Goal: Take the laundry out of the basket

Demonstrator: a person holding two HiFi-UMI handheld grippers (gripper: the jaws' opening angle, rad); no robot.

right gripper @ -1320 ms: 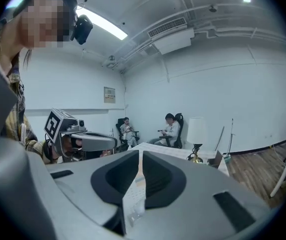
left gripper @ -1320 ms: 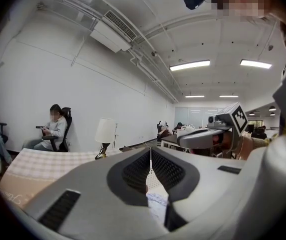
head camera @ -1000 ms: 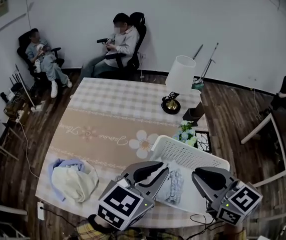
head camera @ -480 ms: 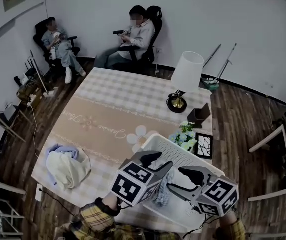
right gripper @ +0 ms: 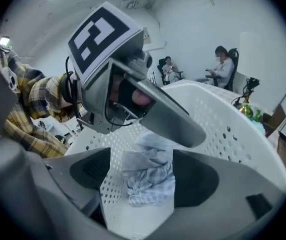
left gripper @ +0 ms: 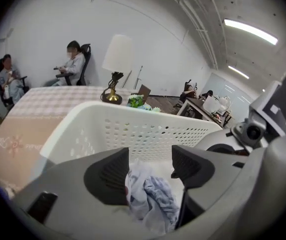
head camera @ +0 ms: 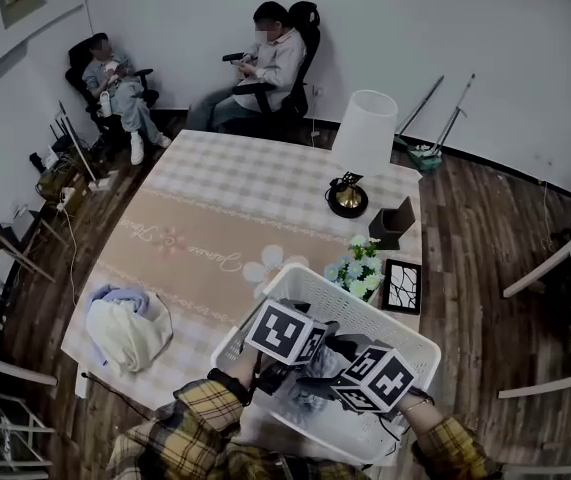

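- Left gripper (left gripper: 150, 165), right gripper (right gripper: 140, 170): jaws just spread wide, pinching nothing; crumpled checked garment (right gripper: 150, 178) just ahead between them, inside laundry basket (left gripper: 132, 115)
- Possible trouble: grippers crowding close, colliding; closing too high, missing cloth

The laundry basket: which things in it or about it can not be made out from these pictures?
- Head view: the left gripper and right gripper cover most of the laundry, so the number of pieces is unclear.
- Left gripper view: that gripper's own body hides the laundry's lower part.
- Right gripper view: the left gripper hides the laundry's far edge and some basket wall.
Both pairs of jaws have just been opening, with laundry between them, ungripped.
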